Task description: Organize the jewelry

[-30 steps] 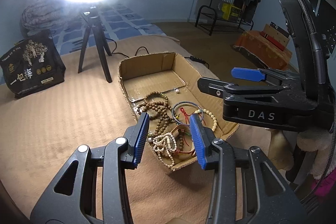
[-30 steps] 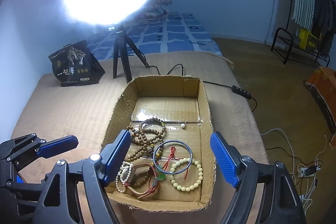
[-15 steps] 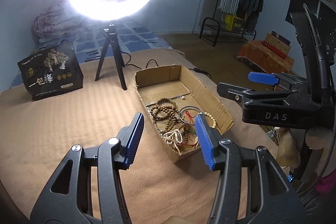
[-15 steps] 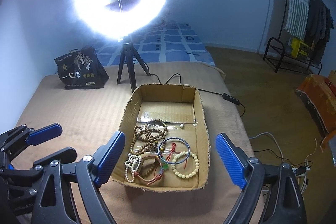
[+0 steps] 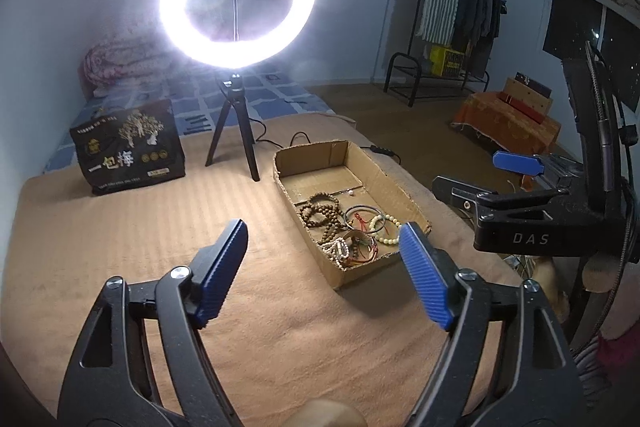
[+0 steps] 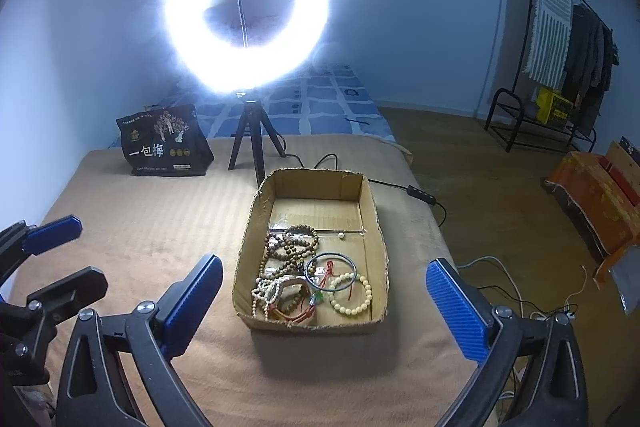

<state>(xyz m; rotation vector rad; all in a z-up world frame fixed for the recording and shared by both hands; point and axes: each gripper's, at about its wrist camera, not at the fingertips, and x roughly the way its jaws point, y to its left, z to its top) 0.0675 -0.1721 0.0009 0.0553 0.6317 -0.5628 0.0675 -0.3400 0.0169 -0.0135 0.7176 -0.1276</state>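
A shallow cardboard box [image 6: 376,211] [image 5: 404,195] lies on the tan bed cover. In it are brown wooden bead strings [image 6: 292,247] [image 5: 320,211], a blue bangle [image 6: 330,266], a cream bead bracelet [image 6: 352,293] [image 5: 384,225], a white bead string [image 6: 262,291] and a red-corded bracelet [image 6: 296,303]. My left gripper [image 5: 322,269] is open and empty, held back from the box's near left. My right gripper [image 6: 324,301] is open and empty, above the box's near end. It shows at the right of the left wrist view [image 5: 520,183].
A lit ring light [image 6: 246,11] on a black tripod [image 6: 250,143] stands behind the box, its cable [image 6: 416,193] running off the right bed edge. A black printed bag [image 6: 164,143] stands at the back left. Clothes rack [image 6: 560,39] and orange-covered box [image 6: 596,195] are on the floor.
Both grippers have pulled back and up from the box, so it looks smaller and farther. The left gripper's jaws have opened wider. The jewelry stays in the box.
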